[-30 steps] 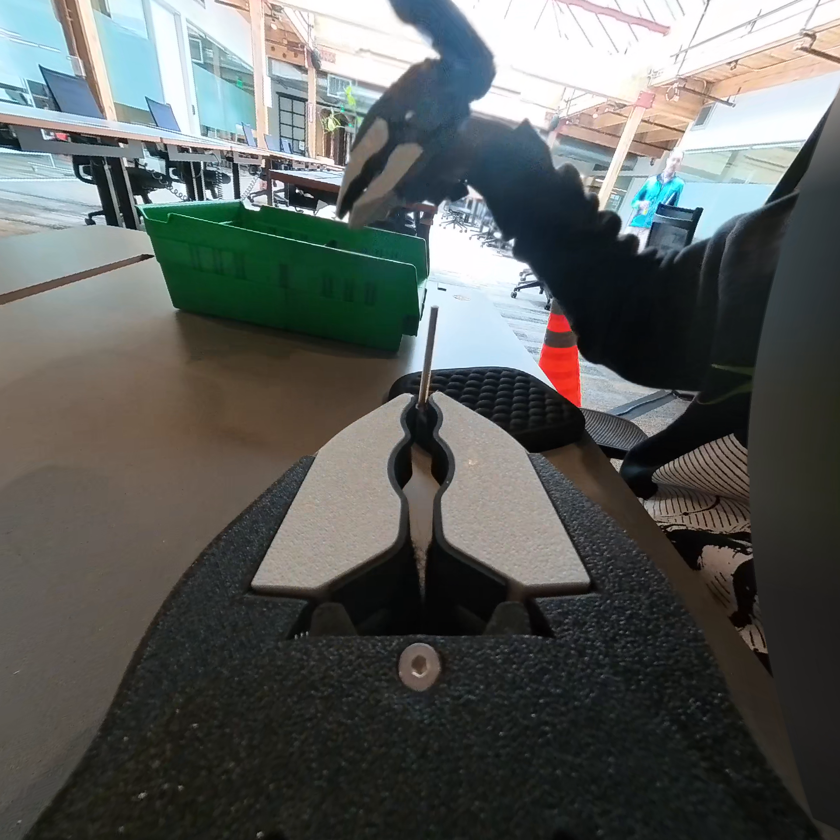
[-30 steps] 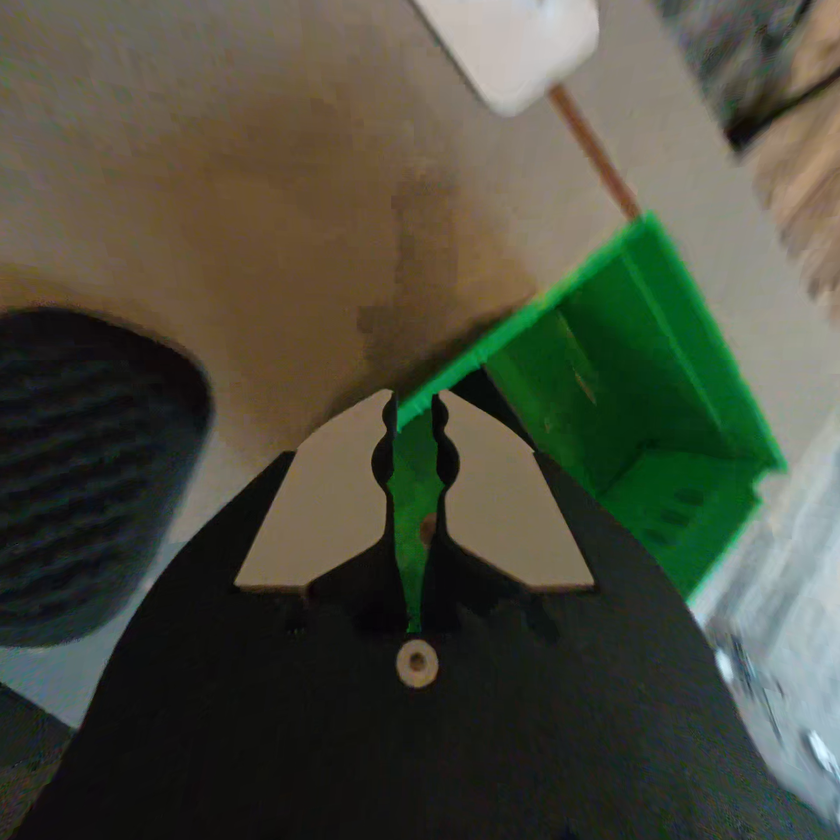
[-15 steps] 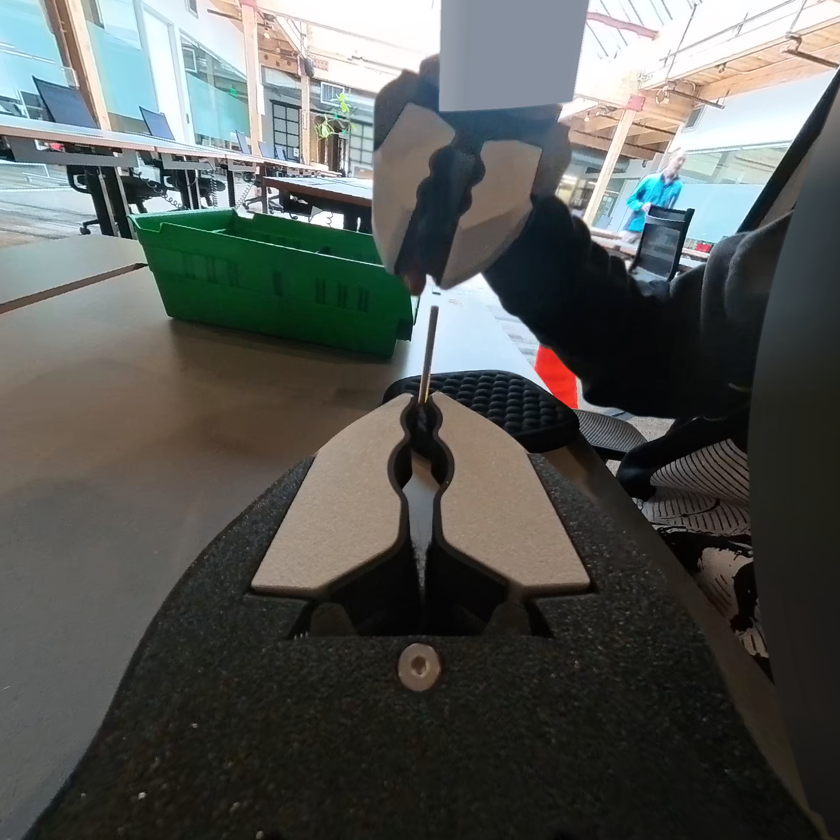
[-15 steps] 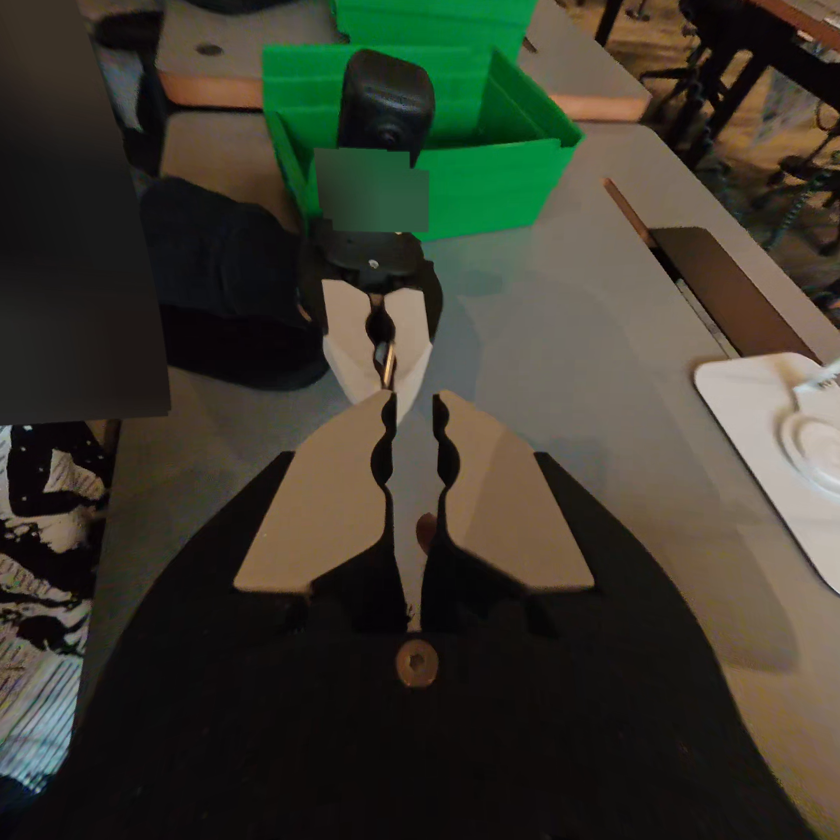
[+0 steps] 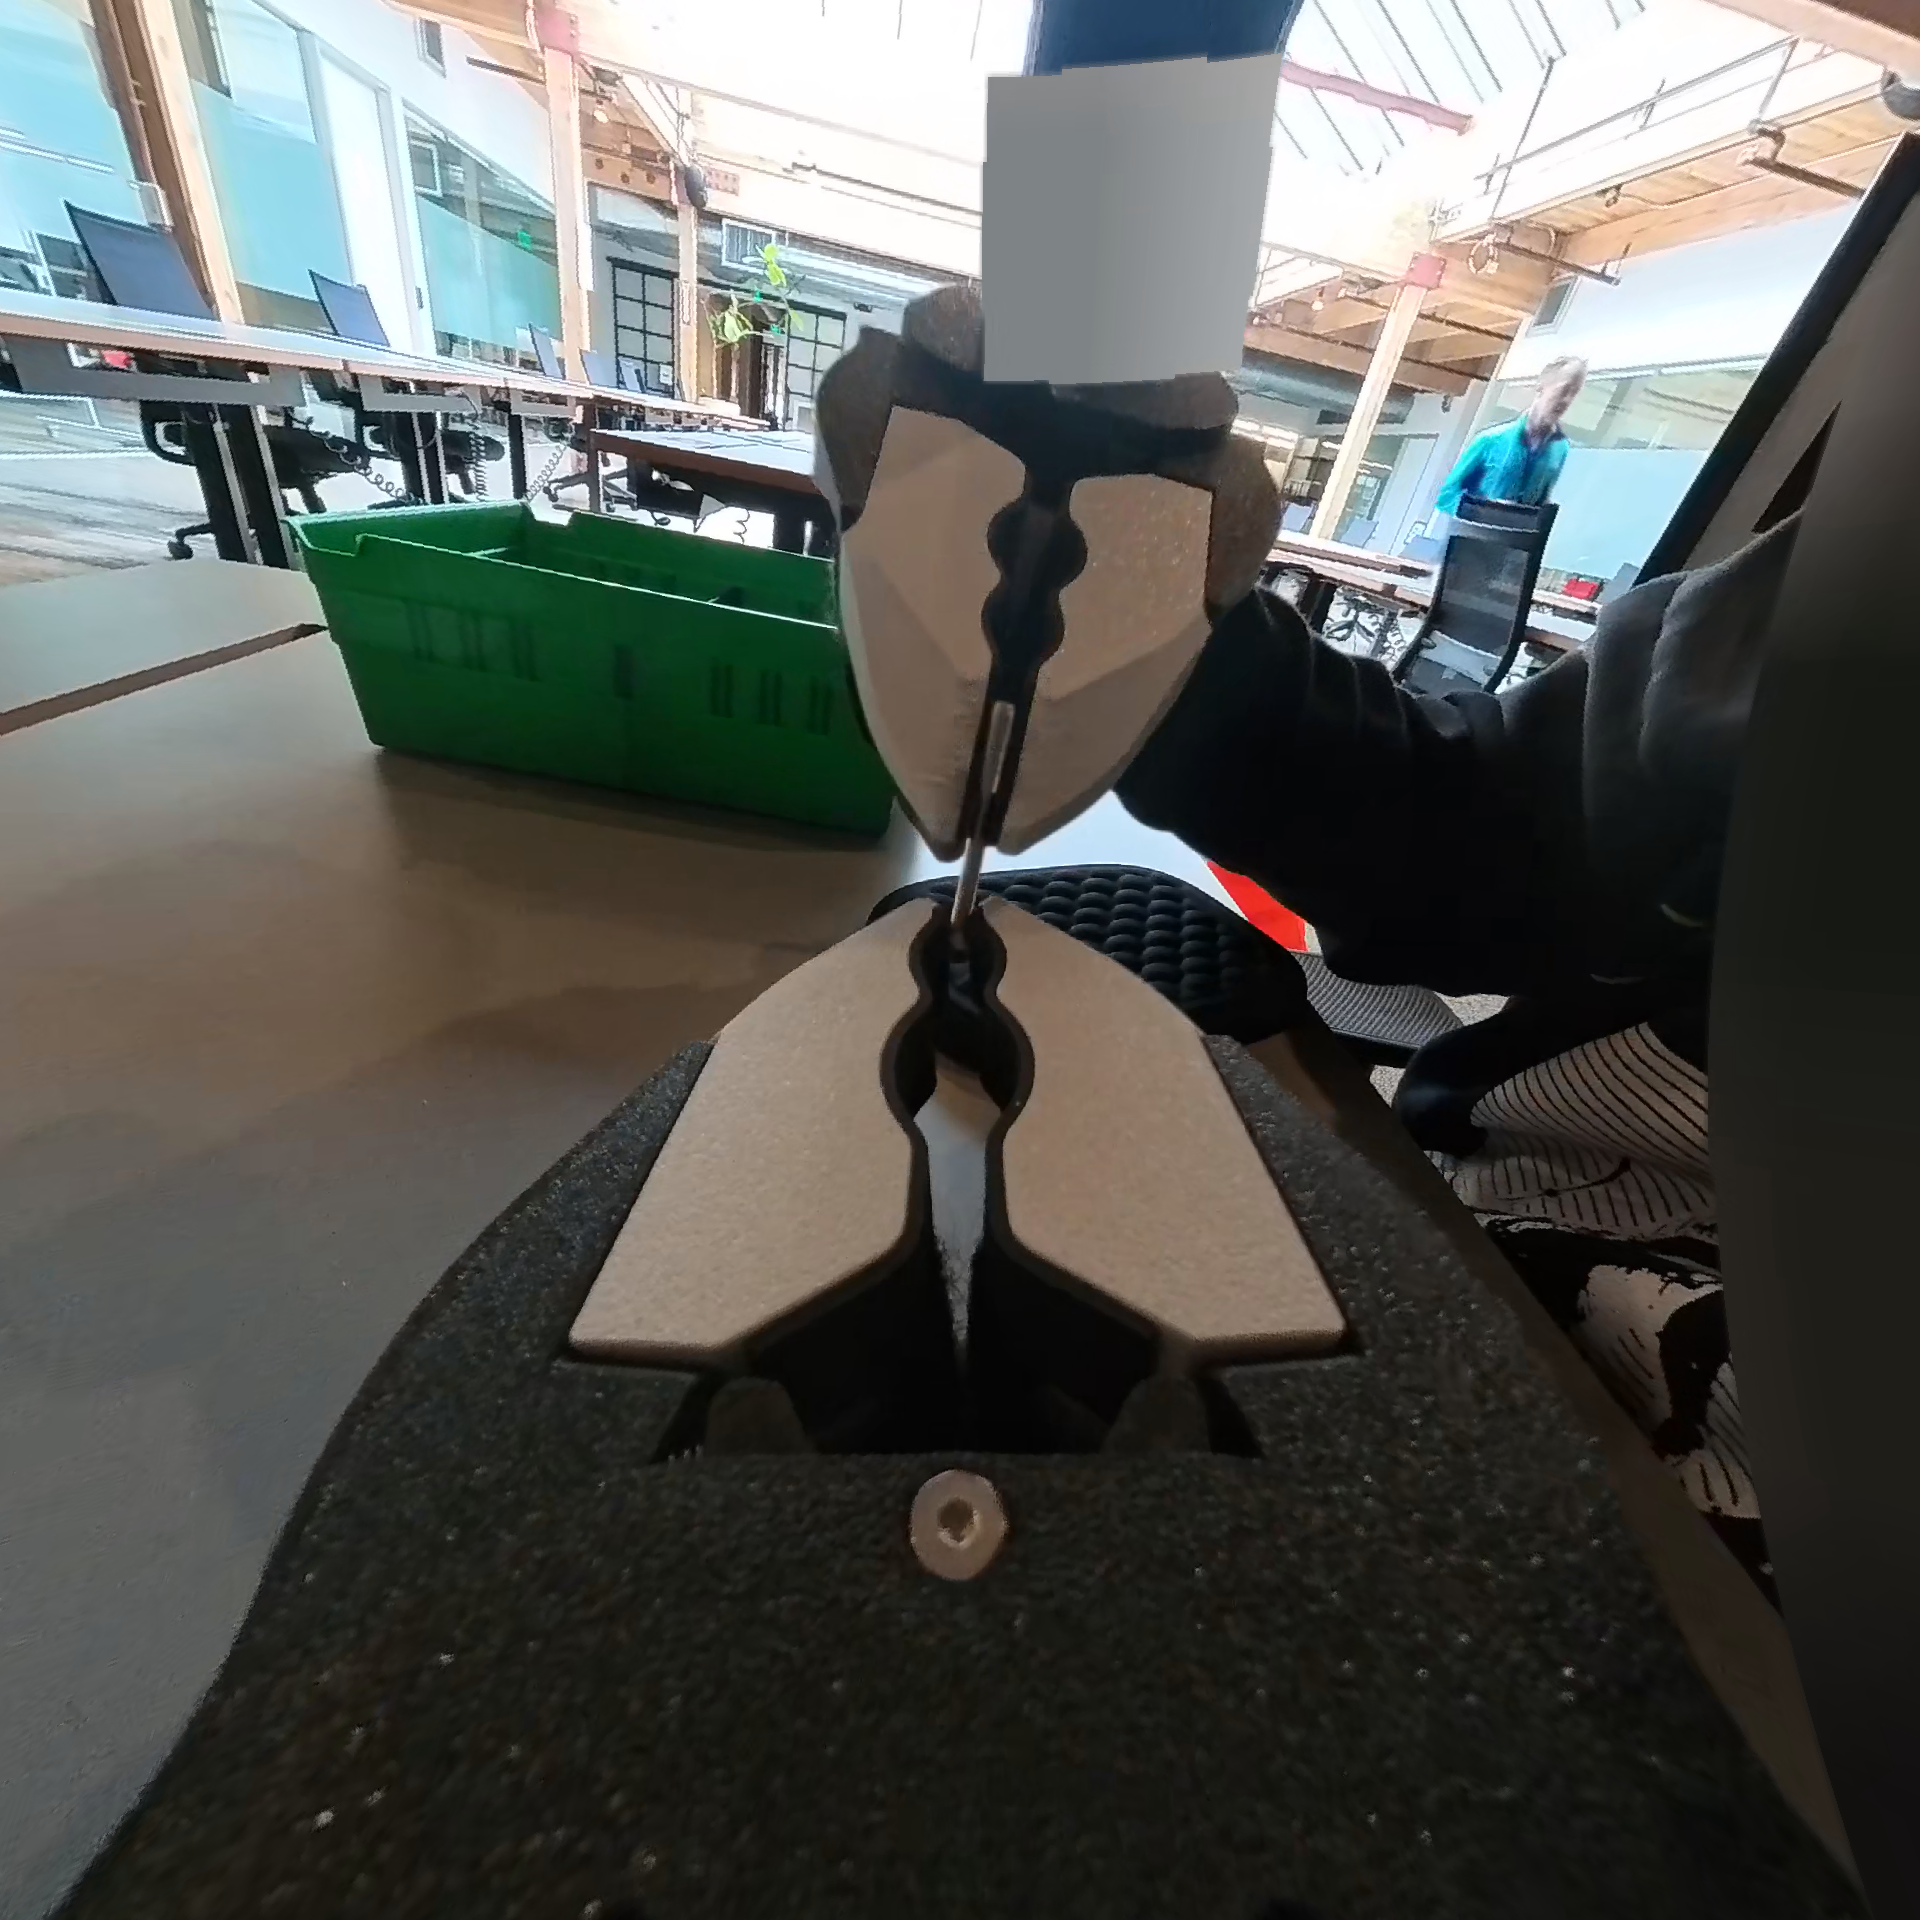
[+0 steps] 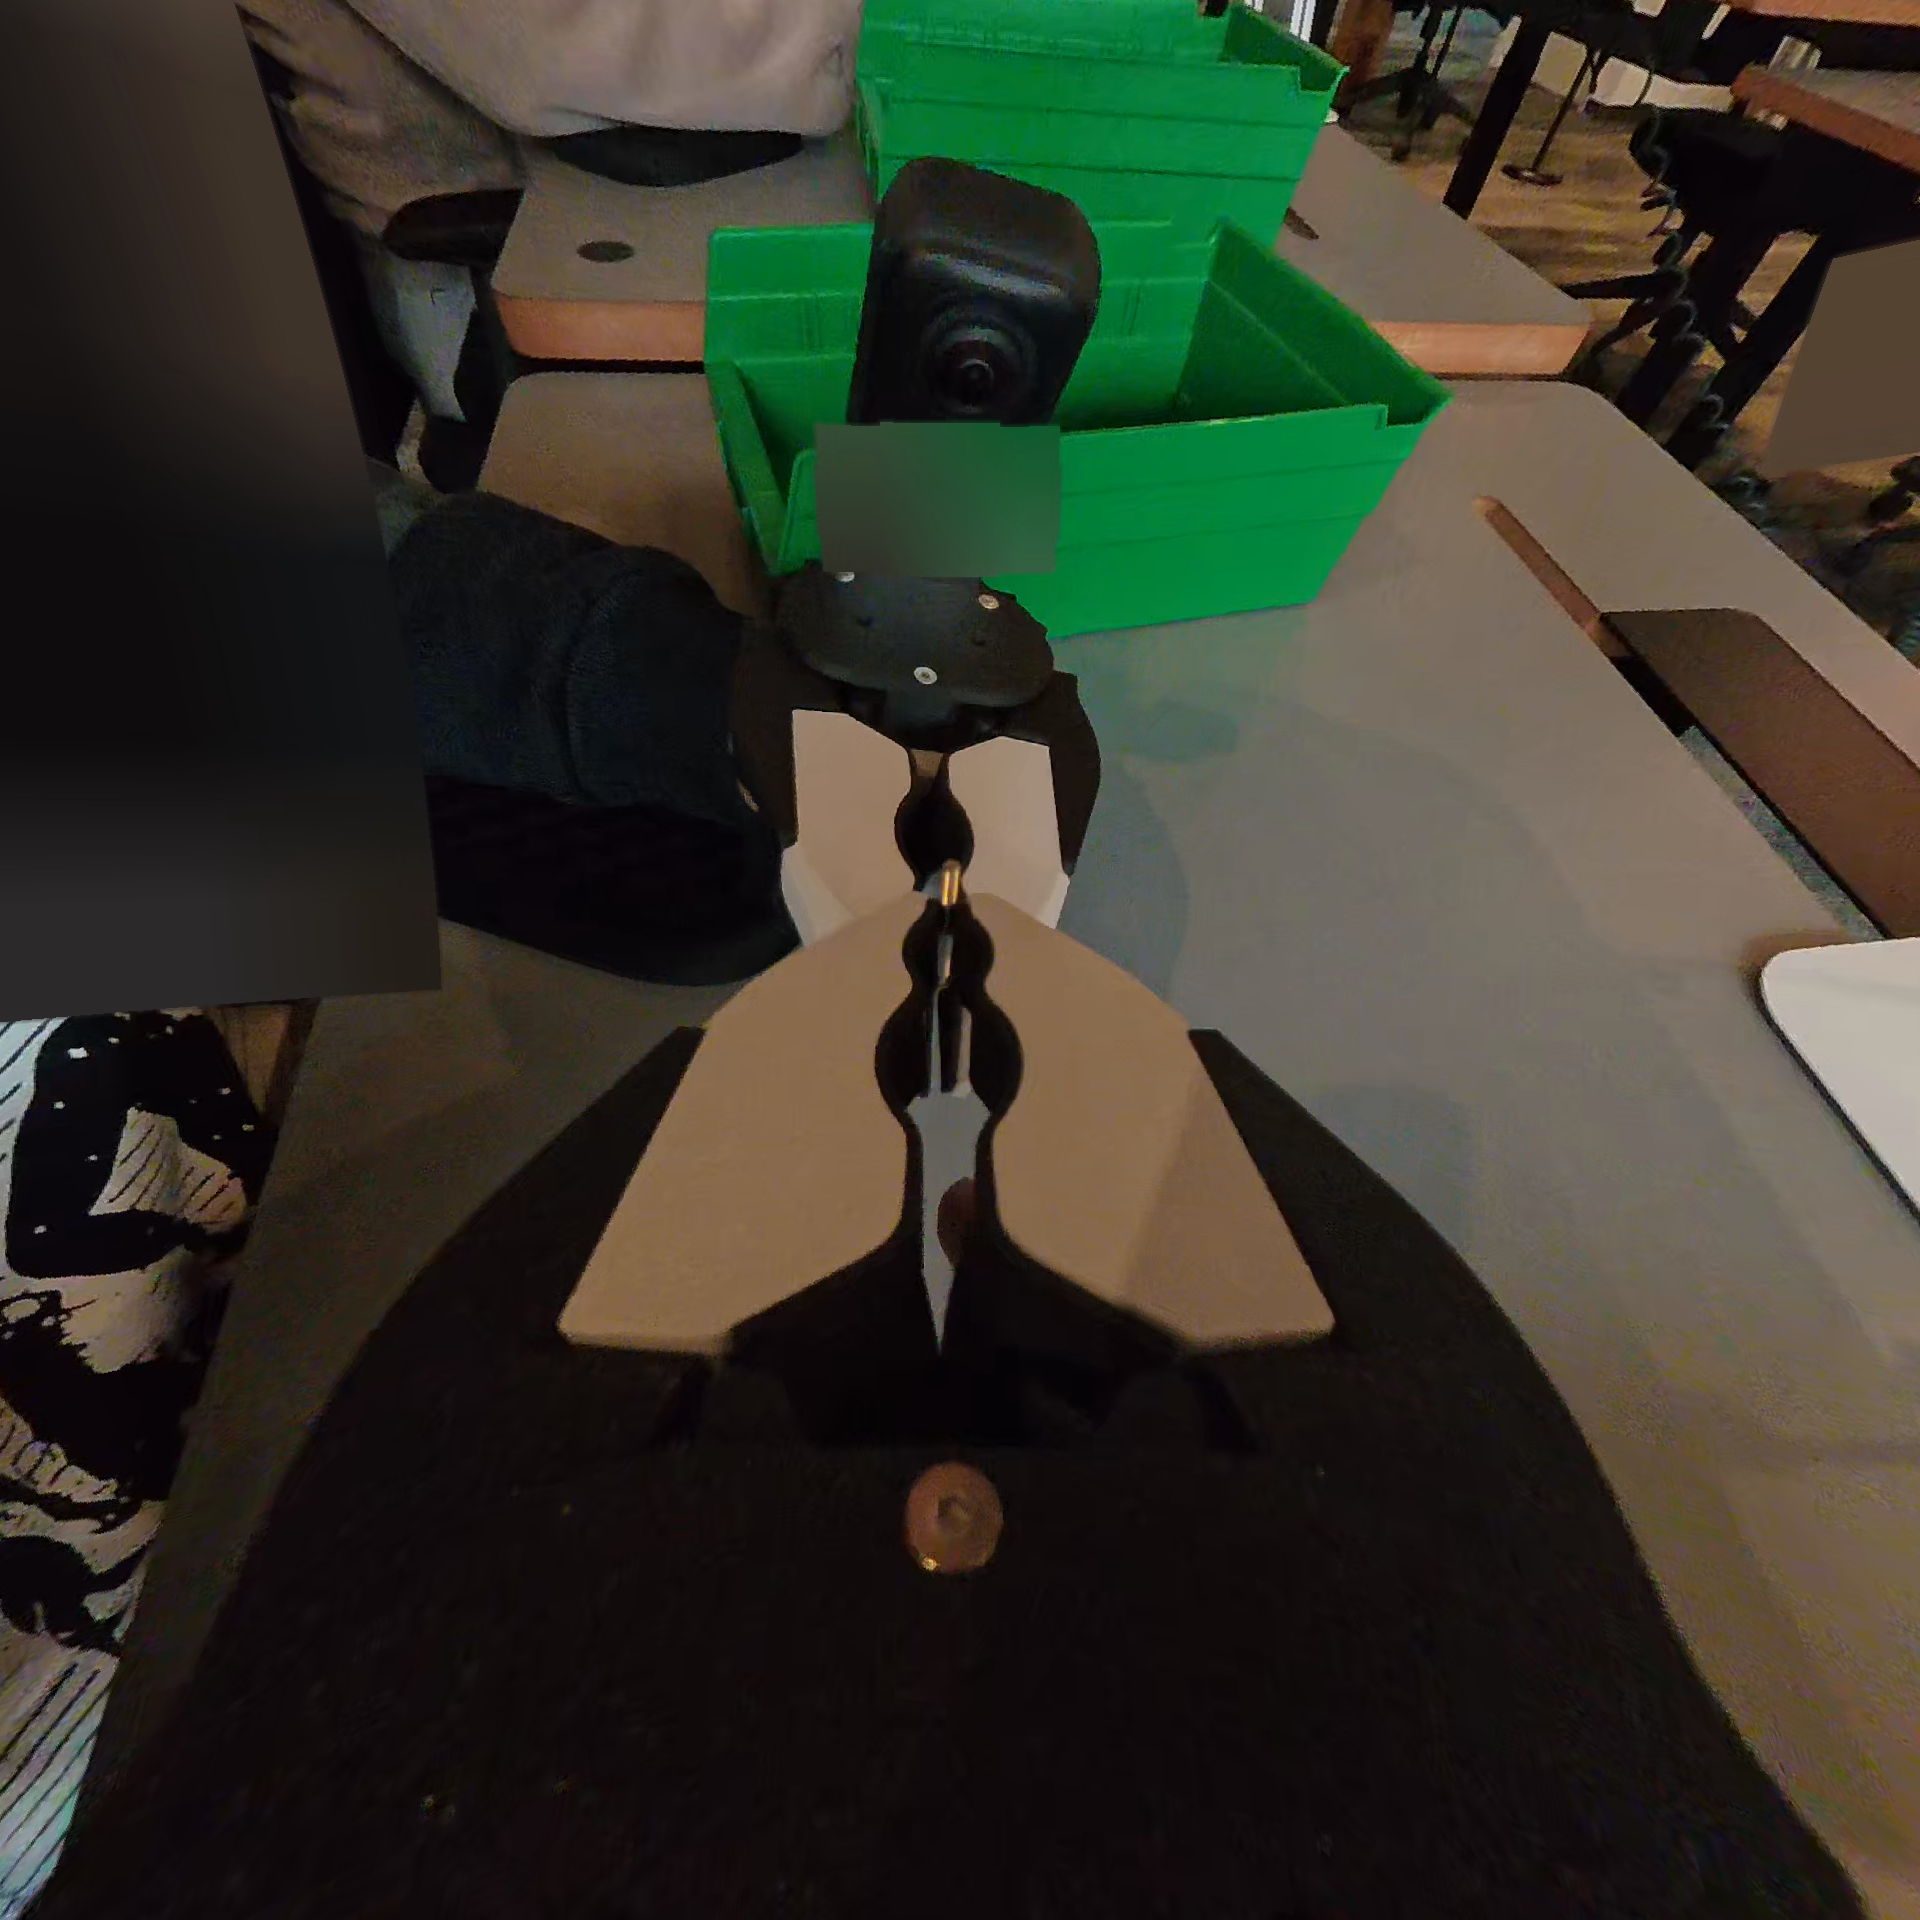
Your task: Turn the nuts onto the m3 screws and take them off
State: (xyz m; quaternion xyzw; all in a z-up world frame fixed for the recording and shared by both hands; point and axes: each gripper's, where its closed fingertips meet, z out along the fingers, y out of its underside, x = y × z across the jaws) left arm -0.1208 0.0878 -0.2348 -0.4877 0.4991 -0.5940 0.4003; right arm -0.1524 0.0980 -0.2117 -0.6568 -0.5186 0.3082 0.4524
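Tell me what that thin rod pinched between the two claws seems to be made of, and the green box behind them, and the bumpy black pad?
The screw looks like bare metal: thin, silvery, with a bright glint. The green bin looks like moulded plastic: even matte colour, thin walls, slotted ribs. The black pad seems to be rubber or foam, with a dull, dimpled surface; which one cannot be told.

**Layout: two grippers meet tip to tip over the counter**

Left gripper [image 5: 961, 914] and right gripper [image 5: 971, 842] face each other above the counter [image 5: 312, 987], the screw [image 5: 977, 821] spanning between their fingers. Bin [image 5: 582, 665] sits on the counter behind and left in the left wrist view. Textured pad [image 5: 1143, 935] lies just behind the left gripper. In the right wrist view a second bin [image 6: 1091, 94] stands behind the first; a flat tray [image 6: 1849, 1049] lies at the counter's right edge.
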